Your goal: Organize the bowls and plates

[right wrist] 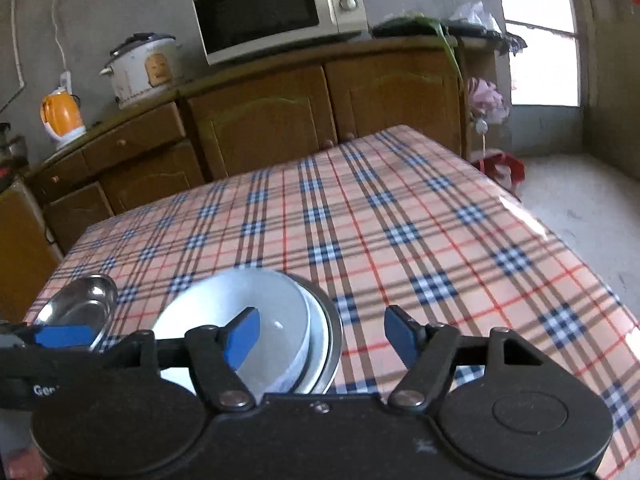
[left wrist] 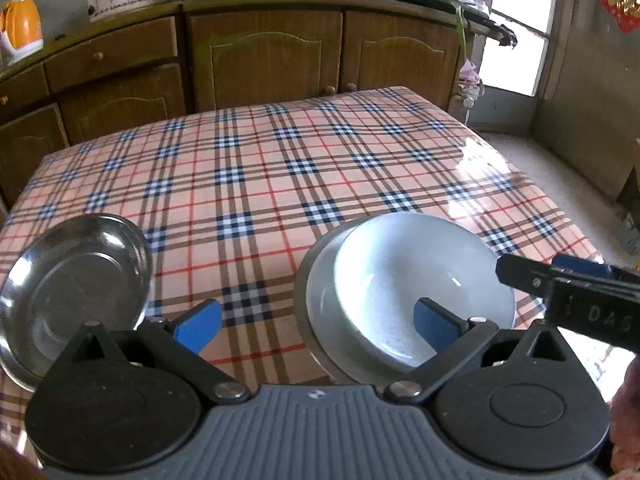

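My rig: two black claws w/ blue pads.
Left claw (left wrist: 318, 326), right claw (right wrist: 322, 336): ribbed grey housing, round black hubs, silver screws, white lettering.

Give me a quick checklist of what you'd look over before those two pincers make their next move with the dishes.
1. Left gripper empty and open: ok, its blue pads stand wide apart with nothing between.
2. Right gripper empty and open: ok.
3. White bowl seated in the steel plate under it: ok, it sits inside the rim, off-centre.
4. Loose steel dish within reach: ok, it lies apart, left of the stack on the checked tablecloth.
5. Dishes clean and dry: cannot tell, glare and blur hide it.
6. Grippers clear of each other: not ok, the right one crosses close beside the bowl in the left view.
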Tool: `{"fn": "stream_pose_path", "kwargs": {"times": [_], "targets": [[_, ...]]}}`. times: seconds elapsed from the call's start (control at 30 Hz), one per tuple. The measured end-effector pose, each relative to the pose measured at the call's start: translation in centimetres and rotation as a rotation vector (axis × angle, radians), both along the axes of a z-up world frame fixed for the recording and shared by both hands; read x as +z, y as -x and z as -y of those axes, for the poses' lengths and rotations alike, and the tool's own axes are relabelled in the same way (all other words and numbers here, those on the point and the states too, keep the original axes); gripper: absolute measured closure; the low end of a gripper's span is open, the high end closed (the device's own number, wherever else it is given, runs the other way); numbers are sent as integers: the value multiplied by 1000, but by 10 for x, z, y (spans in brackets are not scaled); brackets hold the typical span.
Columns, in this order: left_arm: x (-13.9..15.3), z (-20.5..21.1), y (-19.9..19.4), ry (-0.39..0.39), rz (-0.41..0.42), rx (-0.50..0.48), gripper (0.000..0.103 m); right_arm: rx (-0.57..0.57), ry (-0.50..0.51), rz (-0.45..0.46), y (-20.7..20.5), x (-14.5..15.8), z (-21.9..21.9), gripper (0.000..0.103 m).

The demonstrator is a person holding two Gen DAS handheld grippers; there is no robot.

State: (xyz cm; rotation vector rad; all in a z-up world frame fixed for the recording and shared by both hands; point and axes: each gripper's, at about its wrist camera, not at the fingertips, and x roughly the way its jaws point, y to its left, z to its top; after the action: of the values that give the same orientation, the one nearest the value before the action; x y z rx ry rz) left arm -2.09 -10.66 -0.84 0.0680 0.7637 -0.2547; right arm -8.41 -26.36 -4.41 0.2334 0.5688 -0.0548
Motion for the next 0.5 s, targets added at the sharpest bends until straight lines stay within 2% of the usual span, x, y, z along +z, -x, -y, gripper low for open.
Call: {"fn": "stream_pose_path", "kwargs": {"times": [0.13,0.27,0.5], "targets": [[-2,2,1,4,47,-3,0,40,-12,-29,-5,-5,2,21],[-7,8,-4,-53,55,-4,0,61,-32,-115,-15,-11,6,21],[-16,5,-16,-21,-8,-16,0,42,-115,-176,-20,-22,15,21]]}}
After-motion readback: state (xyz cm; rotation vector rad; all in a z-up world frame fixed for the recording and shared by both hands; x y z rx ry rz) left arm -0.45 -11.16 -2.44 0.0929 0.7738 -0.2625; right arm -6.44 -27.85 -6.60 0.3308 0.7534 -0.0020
